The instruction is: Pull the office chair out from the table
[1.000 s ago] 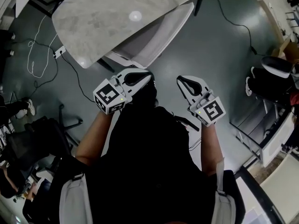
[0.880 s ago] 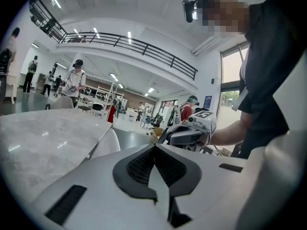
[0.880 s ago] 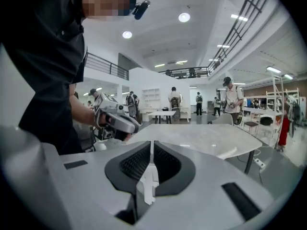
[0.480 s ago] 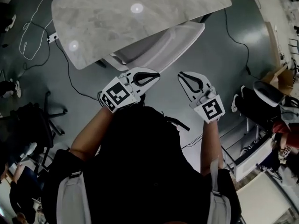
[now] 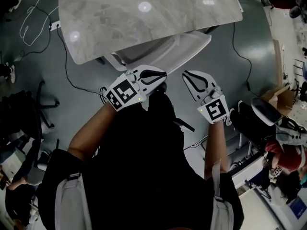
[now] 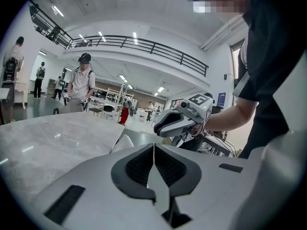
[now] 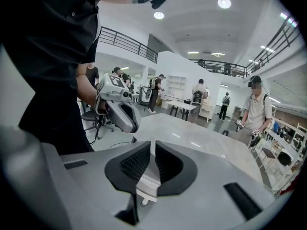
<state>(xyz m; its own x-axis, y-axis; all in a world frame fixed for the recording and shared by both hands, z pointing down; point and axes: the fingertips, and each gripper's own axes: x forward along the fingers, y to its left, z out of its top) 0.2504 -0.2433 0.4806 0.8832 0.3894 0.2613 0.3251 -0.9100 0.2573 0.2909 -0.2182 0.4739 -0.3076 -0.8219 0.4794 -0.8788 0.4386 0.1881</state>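
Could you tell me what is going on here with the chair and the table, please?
A person stands at a marble-topped table with a handheld gripper in each hand. A white office chair is tucked under the table's near edge, and only its backrest shows. The left gripper and the right gripper are held just short of the backrest. Both have their jaws shut with nothing between them. Neither has hold of the chair, so it has not yet been pulled out.

Right tool (image 7: pixel 152 145) has its jaws pretty much closed, nothing in them. Tabletop (image 7: pixel 206 145) straight ahead, left tool (image 7: pixel 125 119) ahead-left.
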